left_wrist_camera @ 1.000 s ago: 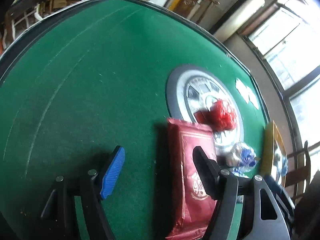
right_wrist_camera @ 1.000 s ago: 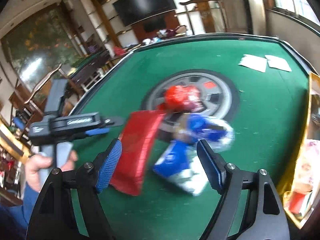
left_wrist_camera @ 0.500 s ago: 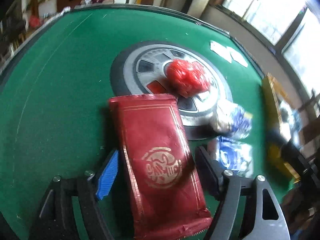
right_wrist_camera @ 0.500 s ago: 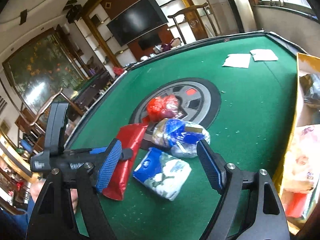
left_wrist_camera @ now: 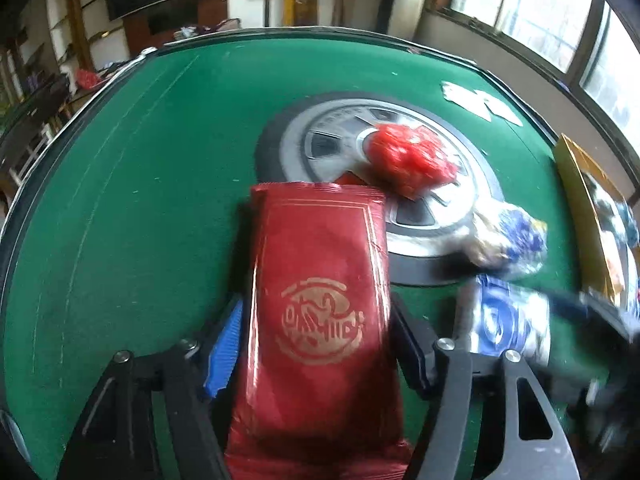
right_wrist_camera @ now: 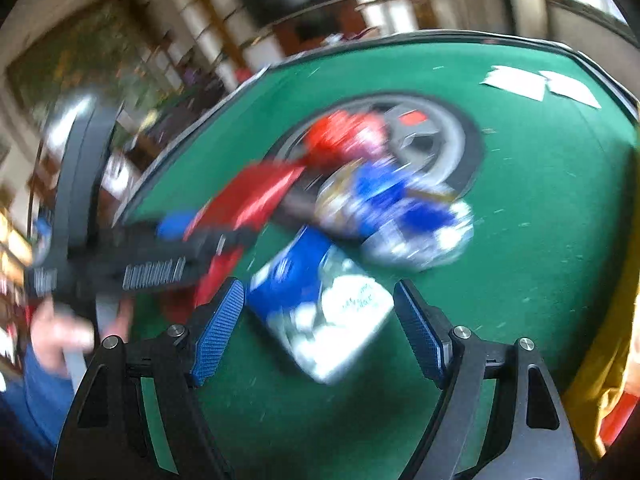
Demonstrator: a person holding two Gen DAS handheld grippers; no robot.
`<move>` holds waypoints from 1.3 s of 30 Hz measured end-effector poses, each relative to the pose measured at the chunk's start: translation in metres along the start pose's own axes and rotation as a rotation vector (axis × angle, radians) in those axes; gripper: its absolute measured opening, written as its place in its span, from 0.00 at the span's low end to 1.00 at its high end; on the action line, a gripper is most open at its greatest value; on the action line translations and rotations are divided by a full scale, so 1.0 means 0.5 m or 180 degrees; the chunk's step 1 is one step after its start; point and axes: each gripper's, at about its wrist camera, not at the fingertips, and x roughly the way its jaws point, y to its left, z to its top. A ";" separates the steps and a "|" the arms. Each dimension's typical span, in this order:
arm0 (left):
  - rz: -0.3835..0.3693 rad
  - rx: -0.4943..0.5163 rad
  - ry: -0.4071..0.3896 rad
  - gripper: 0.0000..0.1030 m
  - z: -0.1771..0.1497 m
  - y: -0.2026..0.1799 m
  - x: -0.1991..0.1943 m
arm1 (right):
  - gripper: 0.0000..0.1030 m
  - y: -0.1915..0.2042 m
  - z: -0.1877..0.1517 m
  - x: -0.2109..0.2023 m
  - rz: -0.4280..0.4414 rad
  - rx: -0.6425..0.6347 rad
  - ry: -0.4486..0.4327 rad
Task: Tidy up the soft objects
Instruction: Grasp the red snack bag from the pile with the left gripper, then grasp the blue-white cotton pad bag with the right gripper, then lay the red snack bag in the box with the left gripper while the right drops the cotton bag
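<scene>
A long dark-red foil pack (left_wrist_camera: 320, 304) with a gold emblem lies on the green felt table (left_wrist_camera: 140, 184) between the fingers of my left gripper (left_wrist_camera: 316, 344), whose jaws stand wide on either side of it. Whether the pads touch it I cannot tell. My right gripper (right_wrist_camera: 320, 328) is open, its fingers either side of a blue-and-white pack (right_wrist_camera: 320, 308). Beyond it lie a blue-and-clear bag (right_wrist_camera: 400, 216) and a red mesh bag (right_wrist_camera: 344, 136). The red pack (right_wrist_camera: 256, 196) and the left gripper (right_wrist_camera: 160, 264) show blurred at left.
A grey wheel-shaped disc (left_wrist_camera: 320, 140) sits mid-table under the red mesh bag (left_wrist_camera: 412, 156). A yellow-edged box (left_wrist_camera: 584, 208) with packs in it stands at the right edge. White paper sheets (right_wrist_camera: 540, 84) lie at the far right.
My left gripper has swung over the red pack and come down around it. My right gripper has moved down and closer to the blue-and-white pack; its view is now motion-blurred.
</scene>
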 end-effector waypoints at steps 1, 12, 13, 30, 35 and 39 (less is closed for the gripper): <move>0.0008 -0.0016 -0.0003 0.65 0.000 0.002 0.001 | 0.77 0.019 -0.007 -0.001 -0.0035 -0.0195 0.0037; 0.0112 0.0060 -0.0056 0.65 0.003 -0.007 0.008 | 0.63 0.048 0.018 0.032 -0.0407 -0.0600 0.0117; 0.0107 0.0062 -0.0068 0.61 0.002 -0.006 0.006 | 0.57 0.054 0.015 0.039 -0.0422 -0.0664 0.0185; -0.0392 -0.0098 -0.0367 0.56 0.005 -0.014 -0.040 | 0.51 -0.015 0.038 -0.148 -0.0317 0.0057 -0.1034; -0.0636 0.0009 -0.0506 0.56 0.003 -0.060 -0.068 | 0.51 -0.076 0.051 -0.227 -0.1042 0.0424 -0.1449; -0.0817 0.0177 -0.0526 0.56 0.004 -0.131 -0.085 | 0.51 -0.144 0.042 -0.307 -0.1442 0.0790 -0.1725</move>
